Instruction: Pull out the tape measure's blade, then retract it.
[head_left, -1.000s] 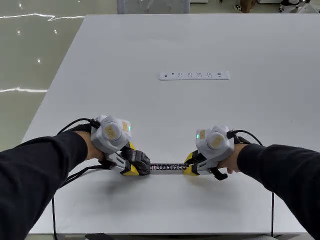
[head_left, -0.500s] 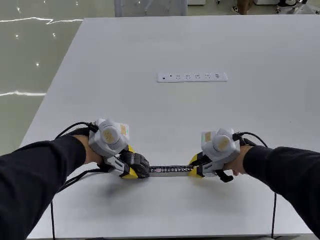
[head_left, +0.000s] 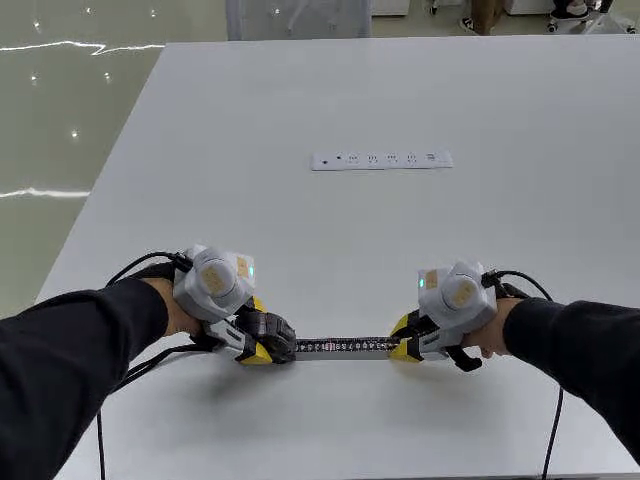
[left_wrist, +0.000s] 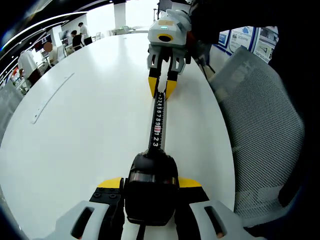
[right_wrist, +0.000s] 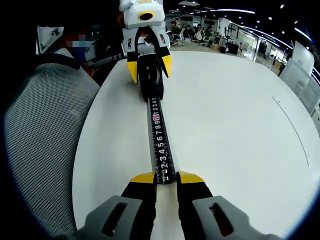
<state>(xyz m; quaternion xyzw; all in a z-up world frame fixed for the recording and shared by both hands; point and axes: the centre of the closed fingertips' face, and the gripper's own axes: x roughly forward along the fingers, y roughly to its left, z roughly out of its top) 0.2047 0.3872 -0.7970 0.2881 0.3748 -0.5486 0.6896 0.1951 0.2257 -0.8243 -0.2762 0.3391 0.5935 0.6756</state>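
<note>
The black tape measure case (head_left: 268, 335) rests on the white table (head_left: 330, 230), and my left gripper (head_left: 258, 345) is shut on it; the case (left_wrist: 151, 185) sits between the yellow-tipped jaws in the left gripper view. Its dark numbered blade (head_left: 345, 345) runs out to the right, low over the table. My right gripper (head_left: 405, 349) is shut on the blade's end. In the right gripper view the blade (right_wrist: 160, 142) stretches from my right gripper (right_wrist: 166, 178) back to the case (right_wrist: 150, 75). The left gripper view shows the blade (left_wrist: 157, 120) reaching the right gripper (left_wrist: 162, 88).
A white power strip (head_left: 381, 160) lies further back on the table. Black cables (head_left: 150, 355) trail from both grippers. A mesh chair back (right_wrist: 42, 145) stands just off the near edge. People stand far off in the room (left_wrist: 35, 55).
My right gripper has moved to the right with the blade's end, so more blade shows between the grippers. The case stays in the left gripper. The head camera has tilted slightly.
</note>
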